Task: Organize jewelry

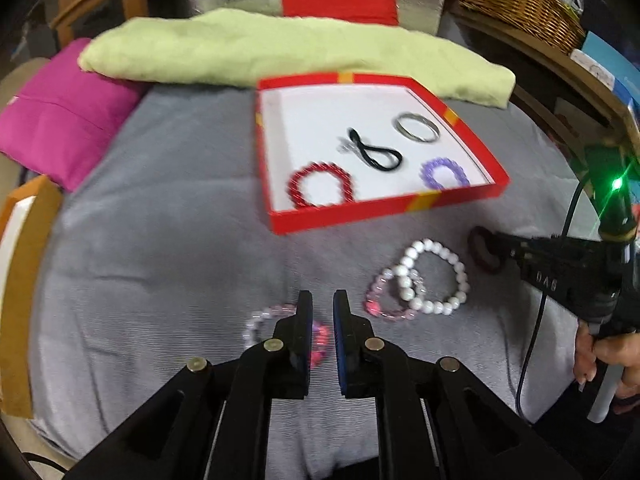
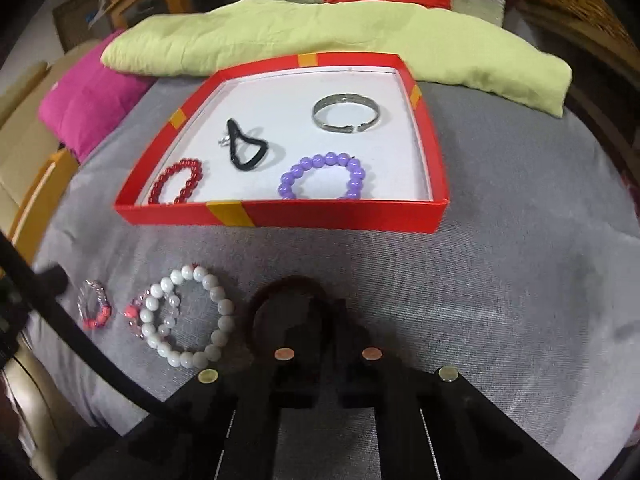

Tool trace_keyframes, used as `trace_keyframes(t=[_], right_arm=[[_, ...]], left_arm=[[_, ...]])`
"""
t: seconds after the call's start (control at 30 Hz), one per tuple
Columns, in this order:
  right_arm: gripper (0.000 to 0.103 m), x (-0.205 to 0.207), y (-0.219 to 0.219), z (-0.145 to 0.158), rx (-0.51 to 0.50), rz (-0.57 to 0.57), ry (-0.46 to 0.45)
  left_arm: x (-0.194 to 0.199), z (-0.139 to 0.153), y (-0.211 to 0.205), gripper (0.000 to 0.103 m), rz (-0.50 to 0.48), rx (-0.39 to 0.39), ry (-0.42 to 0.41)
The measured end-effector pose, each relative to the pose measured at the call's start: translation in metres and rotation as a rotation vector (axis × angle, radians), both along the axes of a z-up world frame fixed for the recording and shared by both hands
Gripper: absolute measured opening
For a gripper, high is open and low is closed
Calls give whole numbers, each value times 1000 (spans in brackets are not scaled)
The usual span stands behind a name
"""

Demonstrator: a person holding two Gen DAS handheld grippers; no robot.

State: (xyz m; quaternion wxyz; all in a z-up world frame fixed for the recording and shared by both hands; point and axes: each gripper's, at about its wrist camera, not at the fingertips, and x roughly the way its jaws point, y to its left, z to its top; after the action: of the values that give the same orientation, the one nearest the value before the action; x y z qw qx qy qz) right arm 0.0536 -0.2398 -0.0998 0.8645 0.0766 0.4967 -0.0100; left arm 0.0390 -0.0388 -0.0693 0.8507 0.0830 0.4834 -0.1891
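Note:
A red box (image 1: 384, 209) (image 2: 280, 216) on the grey cloth holds a red bead bracelet (image 1: 322, 184) (image 2: 176, 182), a black hair tie (image 1: 376, 152) (image 2: 244, 150), a silver bangle (image 1: 416, 127) (image 2: 346, 114) and a purple bead bracelet (image 1: 444, 172) (image 2: 326, 176). On the cloth lie a white bead bracelet (image 1: 434, 276) (image 2: 188, 316), a clear pink bracelet (image 1: 386, 296) (image 2: 138, 312) and a pink-and-clear bracelet (image 1: 280, 332) (image 2: 94, 304). My left gripper (image 1: 322, 300) is slightly open over the pink-and-clear bracelet. My right gripper (image 2: 330, 308) (image 1: 492, 240) is shut on a dark red hair tie (image 2: 288, 300) (image 1: 482, 250).
A light green cushion (image 1: 280, 52) (image 2: 340, 36) lies behind the box, a magenta cushion (image 1: 68, 116) (image 2: 88, 92) at the left and a red one (image 1: 340, 0) at the back. A wicker basket (image 1: 520, 4) stands on a shelf at the right. A wooden edge (image 1: 24, 280) borders the left.

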Motion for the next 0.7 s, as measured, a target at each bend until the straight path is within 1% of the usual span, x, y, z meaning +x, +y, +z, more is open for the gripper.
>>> trace_keyframes(t=[0.1, 0.23, 0.27, 0.3, 0.37, 0.43, 0.53, 0.57, 0.7], right_arm=[[5, -1, -13, 3, 19, -45, -8], [5, 0, -25, 5, 73, -75, -14], [5, -1, -27, 6, 80, -78, -15], [5, -1, -28, 6, 86, -79, -15], [5, -2, -30, 7, 101, -84, -13], [5, -2, -32, 7, 129, -90, -9], [5, -2, -30, 8, 142, -91, -14], [5, -2, -28, 9, 141, -88, -19], [5, -3, -26, 10, 144, -88, -36]], left_arm=[[3, -8, -4, 14, -7, -11, 27], [7, -11, 13, 14, 41, 14, 29], [7, -11, 20, 16, 52, 18, 29], [7, -12, 28, 24, 66, 23, 28], [7, -12, 43, 34, 100, 31, 28], [7, -11, 54, 35, 121, 21, 28], [6, -11, 56, 38, 112, 14, 26], [6, -12, 55, 40, 106, 15, 26], [8, -25, 43, 41, 67, 40, 40]])
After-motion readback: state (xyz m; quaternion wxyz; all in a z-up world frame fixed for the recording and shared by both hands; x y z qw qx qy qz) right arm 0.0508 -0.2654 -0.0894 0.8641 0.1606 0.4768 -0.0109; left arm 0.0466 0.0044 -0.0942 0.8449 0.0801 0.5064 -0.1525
